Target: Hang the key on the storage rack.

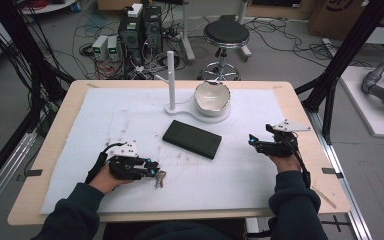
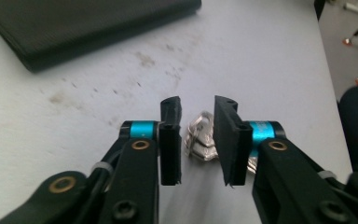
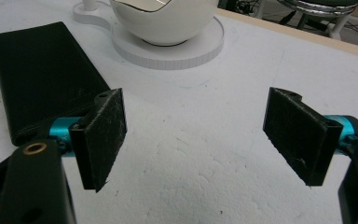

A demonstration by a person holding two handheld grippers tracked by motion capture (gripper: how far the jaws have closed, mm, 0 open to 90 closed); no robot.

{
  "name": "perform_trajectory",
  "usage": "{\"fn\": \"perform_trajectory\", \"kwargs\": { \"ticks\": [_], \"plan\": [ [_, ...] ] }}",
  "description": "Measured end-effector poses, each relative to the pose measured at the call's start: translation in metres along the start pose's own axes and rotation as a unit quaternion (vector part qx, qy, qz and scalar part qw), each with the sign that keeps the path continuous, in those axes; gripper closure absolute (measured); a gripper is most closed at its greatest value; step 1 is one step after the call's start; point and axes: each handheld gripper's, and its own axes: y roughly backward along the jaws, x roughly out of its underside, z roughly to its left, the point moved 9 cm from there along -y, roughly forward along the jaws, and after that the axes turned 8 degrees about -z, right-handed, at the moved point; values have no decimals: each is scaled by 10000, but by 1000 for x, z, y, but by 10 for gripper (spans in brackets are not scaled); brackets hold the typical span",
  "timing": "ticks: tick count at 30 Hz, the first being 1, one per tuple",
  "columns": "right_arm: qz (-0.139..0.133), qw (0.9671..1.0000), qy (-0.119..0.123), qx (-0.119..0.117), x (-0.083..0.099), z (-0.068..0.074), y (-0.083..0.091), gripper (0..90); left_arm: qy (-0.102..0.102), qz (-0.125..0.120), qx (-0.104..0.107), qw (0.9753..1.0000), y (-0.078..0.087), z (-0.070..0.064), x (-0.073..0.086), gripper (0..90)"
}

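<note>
My left gripper (image 1: pixel 152 172) sits low at the near left of the white mat (image 1: pixel 130 120), its jaws drawn in to a narrow gap. In the left gripper view the bunch of keys (image 2: pixel 200 140) lies on the mat just past that gap, partly hidden behind the pads, and I cannot tell whether the pads touch it; from above the keys (image 1: pixel 160 178) show right at the jaw tips. My right gripper (image 1: pixel 252 141) rests at the near right of the mat, well apart from the keys, with its jaws spread wide and only bare mat between them. Farther in, near the middle, lies the flat black case (image 1: pixel 192 139), at a slant. Beyond it stands the white bowl (image 1: pixel 212 98) on its round white base (image 1: pixel 219 117), with the white upright post (image 1: pixel 170 80) just beside it.
</note>
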Motion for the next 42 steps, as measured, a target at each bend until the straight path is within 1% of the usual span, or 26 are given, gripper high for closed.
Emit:
{"fn": "perform_trajectory", "kwargs": {
  "ticks": [3,4,8,11,12,13,14,15,16,17,19,21,22,24,25,28,29,30,31,32,33,34,38,39,40,42],
  "plan": [
    [4,10000,3,-2,0,1,0,216,1,90,-14,10000,-2,1,3,733],
    [17,10000,-2,-2,0,1,0,216,49,150,-9,9999,-2,1,5,747],
    [28,10000,-15,1,1,0,-1,216,37,184,68,9998,-2,1,5,870],
    [56,10000,-14,8,2,-1,-1,216,107,163,116,9997,-2,0,5,873],
    [63,10000,-44,-1,2,0,-1,216,237,119,117,9996,0,1,4,873],
    [73,10000,-52,3,3,0,-1,216,308,42,104,9995,1,2,2,874],
    [65,10000,-42,1,2,0,-1,216,304,-9,107,9995,3,3,0,874],
    [68,10000,-39,9,2,-1,-1,216,370,-172,82,9991,5,3,-4,874],
    [66,10000,-44,4,2,0,-1,216,370,-172,82,9991,5,3,-4,875],
    [63,10000,-39,4,2,0,-1,216,452,-382,79,9982,8,4,-9,876],
    [66,10000,-36,0,3,0,-1,216,454,-542,37,9975,12,6,-15,876],
    [58,10000,-34,0,3,0,-2,216,430,-589,14,9973,13,6,-16,876],
    [61,10000,-34,2,3,0,-2,216,376,-682,-97,9969,16,8,-21,876],
    [69,9999,-87,-3,3,0,-1,216,309,-795,-221,9961,19,11,-27,877],
    [55,10000,-72,-5,3,0,-1,216,301,-938,-319,9946,22,14,-33,877],
    [29,9999,-146,-21,2,0,-1,216,258,-1271,-528,9901,30,21,-51,878],
    [29,9999,-146,-21,2,0,-1,216,258,-1271,-528,9901,30,21,-51,878],
    [43,9999,-157,-33,3,1,-2,216,283,-1477,-591,9869,36,26,-64,878],
    [43,9999,-157,-33,3,1,-2,216,283,-1477,-591,9869,36,26,-64,878],
    [73,9999,-125,-67,3,3,-3,216,317,-1587,-722,9842,39,35,-76,878],
    [64,9999,-109,-94,3,4,-4,216,317,-1587,-722,9842,39,35,-76,878],
    [61,9999,-94,-110,3,4,-4,216,329,-1658,-822,9822,41,43,-89,878],
    [17,9999,-126,-109,3,2,-5,216,209,-1732,-935,9802,44,55,-123,879],
    [14,9998,-146,-114,3,1,-5,216,209,-1732,-935,9802,44,55,-123,878],
    [16,9998,-160,-112,3,0,-5,216,209,-1775,-998,9788,45,59,-131,879],
    [6,9998,-162,-114,3,-1,-6,216,212,-1830,-1032,9774,46,65,-144,878]
  ]
}}
